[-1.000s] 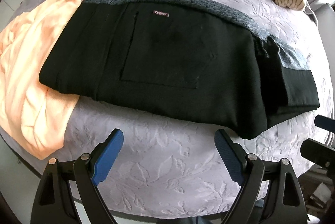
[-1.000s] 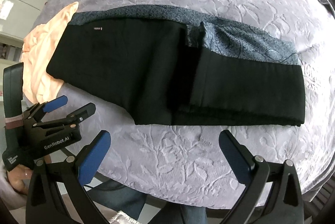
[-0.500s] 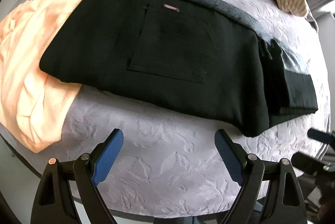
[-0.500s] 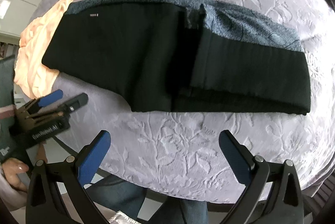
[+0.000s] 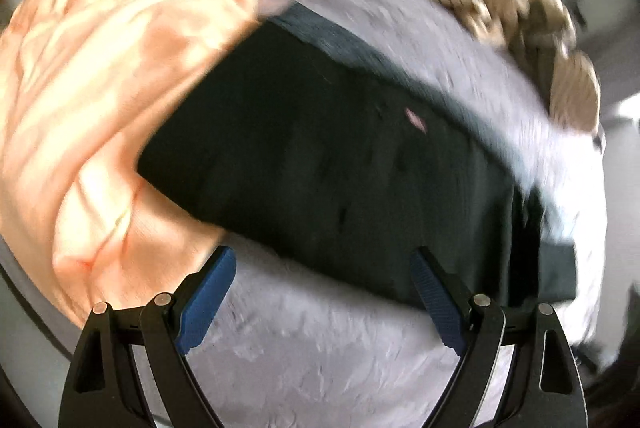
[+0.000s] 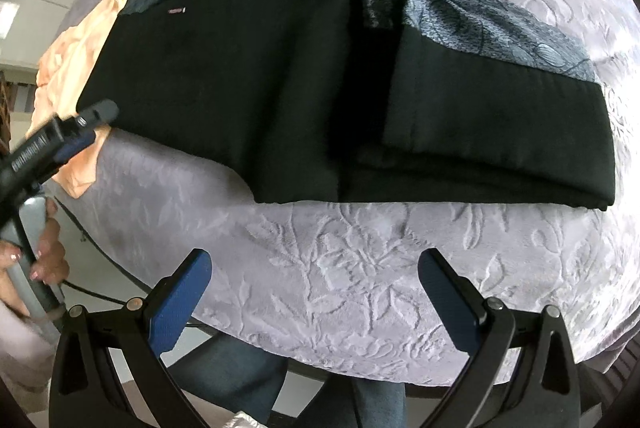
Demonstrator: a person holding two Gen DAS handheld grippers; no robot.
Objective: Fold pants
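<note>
Black pants (image 6: 280, 88) lie folded flat on the grey embossed cover (image 6: 360, 268), with a grey patterned garment (image 6: 500, 28) under their far edge. In the blurred left wrist view the pants (image 5: 340, 168) fill the middle. My left gripper (image 5: 322, 264) is open and empty, close to the pants' near left edge; it also shows in the right wrist view (image 6: 86, 126) by the pants' left corner. My right gripper (image 6: 314, 268) is open and empty, in front of the pants' near edge.
A peach garment (image 5: 100, 108) lies under the pants' left end, also seen in the right wrist view (image 6: 76, 68). Striped beige clothes (image 5: 500, 0) are piled at the far right. The cover's front edge is near the grippers.
My left gripper has swung left and closer to the pants' left end, blurring its view. My right gripper has moved slightly closer. Both stayed open.
</note>
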